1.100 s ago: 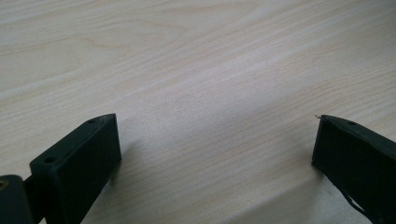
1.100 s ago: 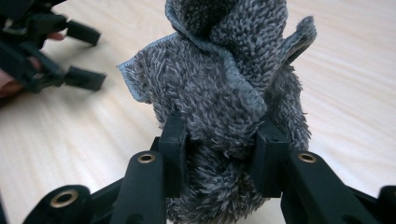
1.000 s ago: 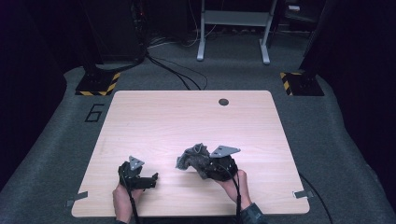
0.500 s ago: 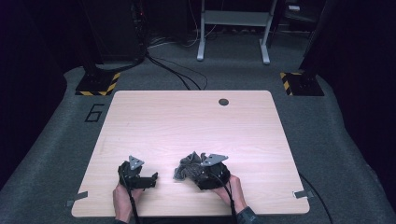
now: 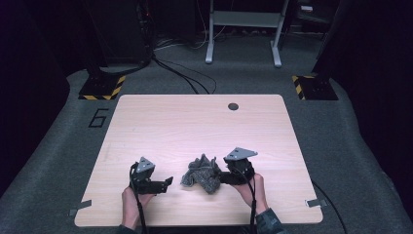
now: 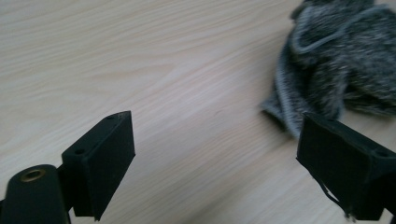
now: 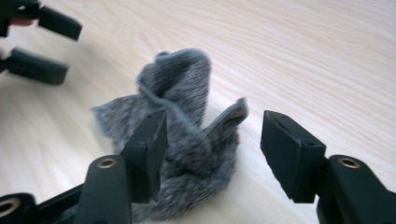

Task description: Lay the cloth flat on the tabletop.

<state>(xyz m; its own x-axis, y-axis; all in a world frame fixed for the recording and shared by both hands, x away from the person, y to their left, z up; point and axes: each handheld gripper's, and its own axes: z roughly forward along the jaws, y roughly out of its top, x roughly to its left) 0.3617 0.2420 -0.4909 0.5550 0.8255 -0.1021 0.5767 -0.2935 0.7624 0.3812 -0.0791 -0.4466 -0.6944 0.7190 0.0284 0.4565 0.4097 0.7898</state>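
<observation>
tools: 2 | left tool [image 5: 168,182] spread, bare | right tool [image 5: 220,176] spread around cloth | grey cloth [image 5: 202,171]: 1 | table [image 5: 195,122]: 1

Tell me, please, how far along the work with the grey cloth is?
Early on. The grey cloth lies crumpled on the table, nothing smoothed or folded. The right hand-held gripper is open around it; the left hand-held gripper is open beside it. Grasping and folding look left.

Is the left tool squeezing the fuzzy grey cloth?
No, the left tool stands wide open over bare table, with the grey cloth beside it.
</observation>
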